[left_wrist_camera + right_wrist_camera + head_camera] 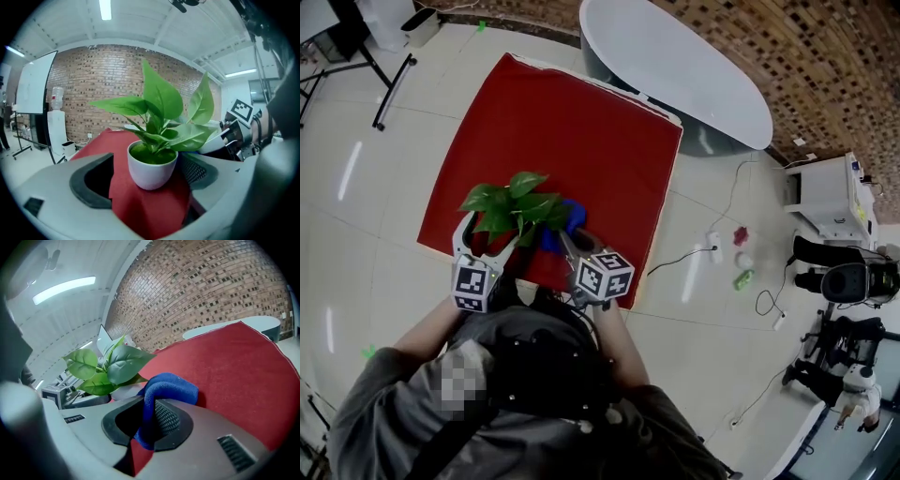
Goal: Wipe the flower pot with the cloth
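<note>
The left gripper [152,161] has its fingers [93,180] set wide apart and clamped on nothing; the flower pot [152,172], white and rounded, stands upright between them and carries a leafy green plant [161,105]; red shows between the pot and the finger at the view's left, while the other finger lies just beside the pot wall, contact not discernible. The right gripper [147,425] has its fingers [171,420] closed on the cloth [173,386], blue and folded; a bulge of it rises above the pads and a tail hangs below them; the cloth lies just beside the pot, under the leaves, at the plant's right in the head view; whether it touches the pot cannot be told. A marker cube [605,275] sits on each gripper, ahead of the person's grey sleeves [422,342]. The desk [572,131] is square and covered in red; the pot stands close to its near edge. The floor [356,187] is pale tile. An oval white table [675,66] stands just beyond the desk's far corner; cables [684,255] trail across the floor toward a white cabinet [830,197]. Farthest off are a brick wall [103,84], a whiteboard [33,89] on a stand, a water dispenser [56,124] and a ceiling strip light [105,9].
</note>
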`<state>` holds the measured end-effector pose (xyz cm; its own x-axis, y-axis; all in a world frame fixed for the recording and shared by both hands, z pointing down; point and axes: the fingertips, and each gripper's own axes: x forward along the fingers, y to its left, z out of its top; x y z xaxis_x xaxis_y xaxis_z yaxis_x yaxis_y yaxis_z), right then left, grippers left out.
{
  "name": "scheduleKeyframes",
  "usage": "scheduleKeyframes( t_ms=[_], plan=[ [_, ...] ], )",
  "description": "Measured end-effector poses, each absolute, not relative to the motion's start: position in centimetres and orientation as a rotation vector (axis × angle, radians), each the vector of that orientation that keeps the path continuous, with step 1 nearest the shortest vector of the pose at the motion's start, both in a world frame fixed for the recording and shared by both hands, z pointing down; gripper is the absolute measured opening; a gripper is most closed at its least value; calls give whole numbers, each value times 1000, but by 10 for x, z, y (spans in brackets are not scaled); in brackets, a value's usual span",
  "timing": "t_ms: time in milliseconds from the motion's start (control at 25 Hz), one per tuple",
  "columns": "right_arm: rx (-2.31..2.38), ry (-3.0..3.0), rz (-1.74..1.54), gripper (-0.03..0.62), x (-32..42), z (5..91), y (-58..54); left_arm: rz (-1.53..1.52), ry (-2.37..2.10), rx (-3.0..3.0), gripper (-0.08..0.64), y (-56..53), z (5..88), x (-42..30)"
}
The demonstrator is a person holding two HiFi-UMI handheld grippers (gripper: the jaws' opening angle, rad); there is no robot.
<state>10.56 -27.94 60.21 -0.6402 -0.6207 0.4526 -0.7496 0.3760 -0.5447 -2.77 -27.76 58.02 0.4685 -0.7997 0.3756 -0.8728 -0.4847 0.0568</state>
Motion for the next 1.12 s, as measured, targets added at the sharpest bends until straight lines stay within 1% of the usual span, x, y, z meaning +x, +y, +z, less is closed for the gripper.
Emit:
scheduleKeyframes(
  t_ms=[200,360,600,880,1120],
  plan=[
    [1205,-2471,1103,63,121,601,-265,378,-1544,2345,451,-275,583,2],
    [1175,-2483,1090,63,121,604,-256,397,-1698,2217,453,-283,593,-4],
    [1157,-2480,1091,63,122,599,-247,466,-1775,2227,448,-289,588,-3],
    [1182,-2476,1075,63,125,602,-246,499,-1696,2326,440,-286,595,-3],
    [1154,-2499,1039,63,117,588,-253,533,-1512,2468,437,-287,590,-3]
  ],
)
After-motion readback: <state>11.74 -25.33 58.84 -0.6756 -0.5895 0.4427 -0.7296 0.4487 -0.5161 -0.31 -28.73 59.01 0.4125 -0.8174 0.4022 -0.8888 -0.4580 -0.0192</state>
